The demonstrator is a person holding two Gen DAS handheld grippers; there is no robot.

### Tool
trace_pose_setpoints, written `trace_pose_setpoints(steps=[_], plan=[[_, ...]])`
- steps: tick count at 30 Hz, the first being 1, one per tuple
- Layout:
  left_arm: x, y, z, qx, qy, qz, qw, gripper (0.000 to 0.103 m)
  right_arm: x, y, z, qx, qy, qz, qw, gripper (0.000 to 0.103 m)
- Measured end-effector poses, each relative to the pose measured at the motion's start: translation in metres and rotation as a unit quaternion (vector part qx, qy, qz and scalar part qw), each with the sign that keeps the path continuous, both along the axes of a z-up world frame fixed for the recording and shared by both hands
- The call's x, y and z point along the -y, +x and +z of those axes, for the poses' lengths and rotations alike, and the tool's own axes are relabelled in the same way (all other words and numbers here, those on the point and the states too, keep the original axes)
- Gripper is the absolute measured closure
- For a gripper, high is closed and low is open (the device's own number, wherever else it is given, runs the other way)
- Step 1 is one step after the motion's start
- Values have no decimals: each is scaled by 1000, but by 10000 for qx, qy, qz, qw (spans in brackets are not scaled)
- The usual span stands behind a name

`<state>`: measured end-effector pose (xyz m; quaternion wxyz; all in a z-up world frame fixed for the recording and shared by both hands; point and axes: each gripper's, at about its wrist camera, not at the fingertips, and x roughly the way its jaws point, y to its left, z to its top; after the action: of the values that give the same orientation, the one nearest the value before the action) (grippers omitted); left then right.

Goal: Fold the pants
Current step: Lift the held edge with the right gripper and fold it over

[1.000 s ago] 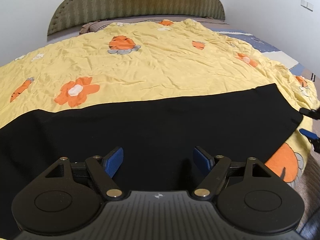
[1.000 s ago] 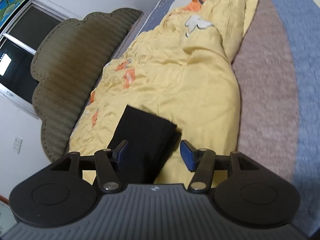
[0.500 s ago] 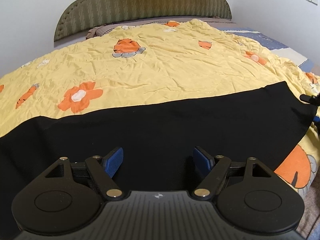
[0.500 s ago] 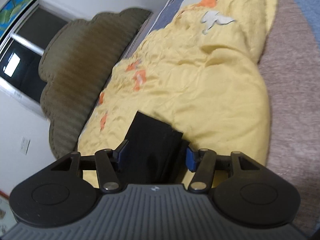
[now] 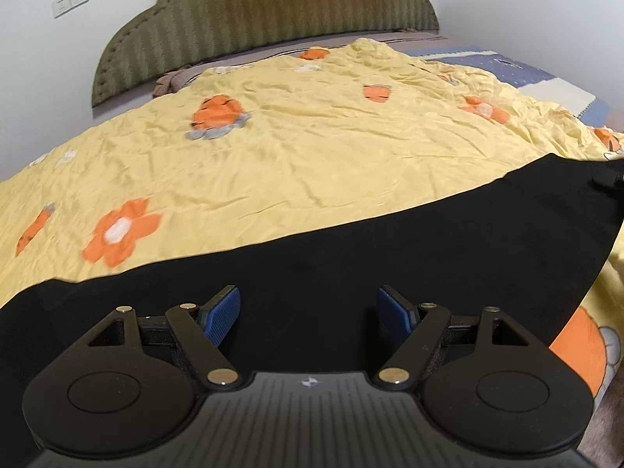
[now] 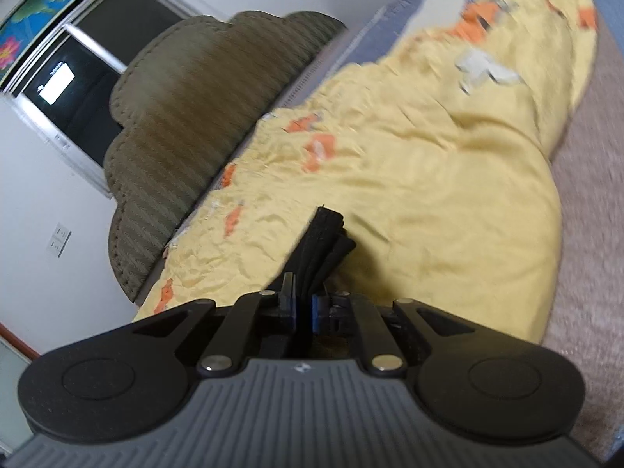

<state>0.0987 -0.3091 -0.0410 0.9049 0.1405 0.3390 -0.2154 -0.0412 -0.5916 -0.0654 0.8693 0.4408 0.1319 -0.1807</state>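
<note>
Pants [image 5: 351, 265], black, are lying in a long flat band across the near part of the yellow flowered quilt [image 5: 312, 148] on the bed, running from the left edge of your left wrist view to its right edge. Your left gripper [image 5: 308, 308] is hovering over the middle of that band with its blue pads [image 5: 222, 310] spread wide, nothing between them. Your right gripper [image 6: 304, 308] is pinching one end of the pants [image 6: 323, 241]; its jaws are squeezed onto the cloth, and bunched layers are sticking out past the tips above the quilt [image 6: 429, 202]. The padded olive headboard [image 5: 269, 11] is standing against the white wall behind the bed. The right wrist view is blurring at the edges.
</note>
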Motion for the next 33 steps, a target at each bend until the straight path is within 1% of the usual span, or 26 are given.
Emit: trace_pose_setpoints(steps=[1,2,5,8,10,14,17,21,29,31,33], plan=[[6,0,-2,15,38,-55,10000,20,-1,0,6,22,-74,29,10000,95],[13,-1,-4,37,130,-121,9998,18,-3,0,11,36,-146,63,9999,95],[33,-6,-18,162,501,-308,9981,18,-9,0,28,53,-400,166,9990,95],[42,-16,-25,572,713,-385,9951,17,-16,0,43,70,-639,277,9975,95],[44,-21,-24,735,863,-465,9925,17,-23,0,52,86,-805,372,9960,95],[33,-21,-18,853,834,-359,9922,17,-42,1,71,47,-1321,551,9897,95],[15,-16,-14,774,732,-170,9942,17,-63,6,86,-14,-1803,723,9809,94],[-12,-7,-12,646,662,96,9957,17,-93,15,102,-84,-2422,947,9656,95],[-71,6,-3,516,469,661,9954,17,-143,30,116,-192,-3110,1273,9416,95],[-93,6,1,576,446,800,9941,17,-154,34,117,-173,-3227,1392,9361,95],[-122,7,5,664,446,1086,9909,17,-167,37,119,-190,-3335,1466,9311,95]])
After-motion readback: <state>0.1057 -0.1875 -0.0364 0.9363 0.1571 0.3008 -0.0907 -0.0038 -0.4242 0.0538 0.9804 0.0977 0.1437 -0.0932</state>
